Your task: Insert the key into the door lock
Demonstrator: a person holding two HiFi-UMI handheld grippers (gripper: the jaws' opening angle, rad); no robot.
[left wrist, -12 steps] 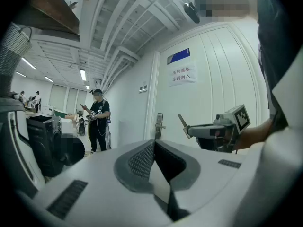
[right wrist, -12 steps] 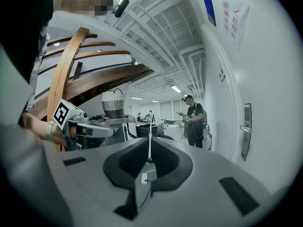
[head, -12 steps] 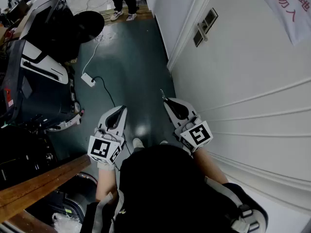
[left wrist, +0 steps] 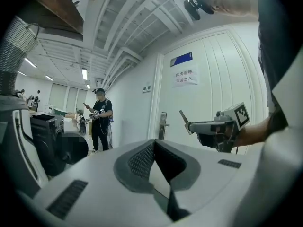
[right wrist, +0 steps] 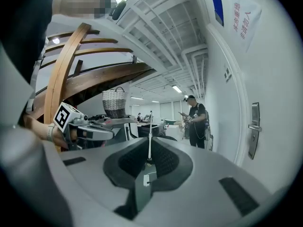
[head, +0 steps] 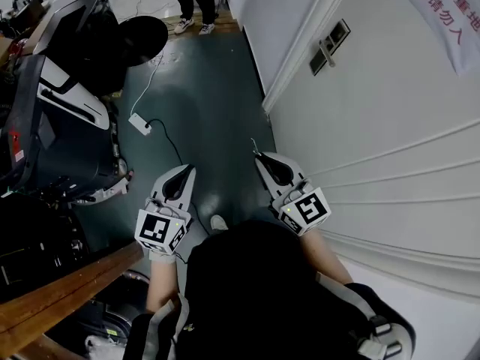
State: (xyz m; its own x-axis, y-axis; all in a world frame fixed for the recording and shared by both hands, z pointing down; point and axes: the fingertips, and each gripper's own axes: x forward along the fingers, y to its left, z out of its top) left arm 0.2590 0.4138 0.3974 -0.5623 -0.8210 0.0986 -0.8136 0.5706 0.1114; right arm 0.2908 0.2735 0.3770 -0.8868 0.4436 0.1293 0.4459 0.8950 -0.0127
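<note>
A thin metal key [right wrist: 150, 136] stands straight out from my right gripper [right wrist: 148, 161], whose jaws are shut on its base. In the head view the key [head: 253, 145] pokes from the right gripper [head: 264, 157] beside the white door [head: 390, 126]. The door lock [head: 328, 45], a metal plate with a handle, sits further ahead on that door. The lock [right wrist: 254, 129] is at the right edge of the right gripper view and shows small as the lock [left wrist: 163, 125] in the left gripper view. My left gripper [head: 182, 172] hangs shut with nothing in it, and its jaws meet.
A person [left wrist: 100, 119] stands down the corridor holding something. Dark machines [head: 60, 118] and a cable with a power strip [head: 138, 123] line the left side. A wooden rail [head: 60, 287] runs at lower left. A paper notice [head: 450, 13] hangs on the door.
The head view has shifted a little, so the door lock sits slightly further right. Both grippers hold almost the same pose, the right one a touch lower.
</note>
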